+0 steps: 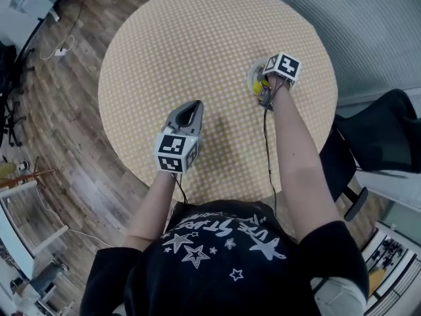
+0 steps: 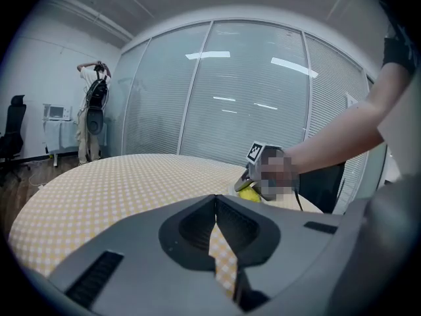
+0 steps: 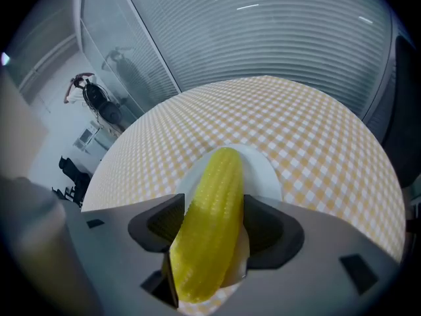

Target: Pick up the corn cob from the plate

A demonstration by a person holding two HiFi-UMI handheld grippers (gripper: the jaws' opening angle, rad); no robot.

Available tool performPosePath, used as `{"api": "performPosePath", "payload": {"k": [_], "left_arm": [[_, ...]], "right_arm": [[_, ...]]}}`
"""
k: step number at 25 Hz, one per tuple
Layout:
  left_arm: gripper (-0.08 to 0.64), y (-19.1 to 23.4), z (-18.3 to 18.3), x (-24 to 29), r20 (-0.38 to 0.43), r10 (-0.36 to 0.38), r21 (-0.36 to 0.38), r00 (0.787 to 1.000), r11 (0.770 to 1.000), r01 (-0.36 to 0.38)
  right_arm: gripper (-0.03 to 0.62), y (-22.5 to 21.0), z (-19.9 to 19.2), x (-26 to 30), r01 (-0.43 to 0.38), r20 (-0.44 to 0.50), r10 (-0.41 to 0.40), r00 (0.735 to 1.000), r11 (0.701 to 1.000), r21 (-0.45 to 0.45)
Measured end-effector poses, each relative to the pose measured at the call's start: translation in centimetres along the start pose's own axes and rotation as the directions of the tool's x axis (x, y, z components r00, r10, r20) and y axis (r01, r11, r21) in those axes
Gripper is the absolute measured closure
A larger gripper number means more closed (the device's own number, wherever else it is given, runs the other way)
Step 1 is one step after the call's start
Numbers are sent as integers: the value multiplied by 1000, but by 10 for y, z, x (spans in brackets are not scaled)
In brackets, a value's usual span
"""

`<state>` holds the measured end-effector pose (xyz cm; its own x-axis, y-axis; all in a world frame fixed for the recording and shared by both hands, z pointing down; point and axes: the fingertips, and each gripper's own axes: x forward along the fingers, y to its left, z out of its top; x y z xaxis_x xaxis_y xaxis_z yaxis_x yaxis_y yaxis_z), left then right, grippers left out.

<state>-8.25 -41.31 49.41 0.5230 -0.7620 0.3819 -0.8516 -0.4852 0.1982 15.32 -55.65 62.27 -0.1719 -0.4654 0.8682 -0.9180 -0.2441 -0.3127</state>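
Observation:
A yellow corn cob (image 3: 210, 222) lies along a small white plate (image 3: 264, 170) on the round checked table (image 1: 197, 45). My right gripper (image 3: 214, 201) points steeply down over it, open, with the cob between its jaws; a strip of plate shows beside the cob on the right. The head view puts this gripper (image 1: 264, 89) at the table's right side, with the corn cob (image 1: 258, 88) just showing under it. My left gripper (image 1: 191, 108) hovers over the table's near middle, shut and empty. In the left gripper view its jaws (image 2: 215, 203) meet at the tip.
A black office chair (image 1: 381, 140) stands off the table's right edge. Wooden floor with cables (image 1: 62, 48) lies to the left. Glass walls with blinds (image 2: 237, 97) stand behind the table, and a person (image 2: 92, 114) is far off at the left.

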Motion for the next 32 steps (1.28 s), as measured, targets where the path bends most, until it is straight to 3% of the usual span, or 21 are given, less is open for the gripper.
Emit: {"api": "performPosePath", "payload": {"k": [4, 9, 15, 21, 25, 29, 32], "left_arm": [[551, 7, -3, -1, -4, 0, -11, 1000, 1000, 0], [551, 12, -6, -1, -13, 0, -17, 1000, 1000, 0], [551, 14, -3, -1, -7, 1, -11, 1000, 1000, -2], [551, 13, 6, -5, 13, 17, 8, 1000, 1000, -17], [551, 10, 11, -12, 29, 38, 21, 999, 999, -39], [551, 2, 21, -20, 54, 70, 31, 996, 997, -72], [551, -2, 34, -29, 81, 92, 25, 993, 995, -94]], "right_arm": [[331, -1, -1, 4, 42, -30, -43, 999, 998, -40], [331, -4, -6, 7, 114, -67, -126, 990, 980, -164], [334, -3, -5, 4, 83, -61, -92, 994, 987, -135], [334, 8, 0, -9, -80, -43, 76, 996, 993, -84], [334, 23, 14, -33, -207, 24, 208, 978, 977, -48], [334, 41, 32, -68, -349, 98, 357, 929, 933, -92], [334, 60, 43, -103, -472, 163, 490, 856, 871, -138]]}}
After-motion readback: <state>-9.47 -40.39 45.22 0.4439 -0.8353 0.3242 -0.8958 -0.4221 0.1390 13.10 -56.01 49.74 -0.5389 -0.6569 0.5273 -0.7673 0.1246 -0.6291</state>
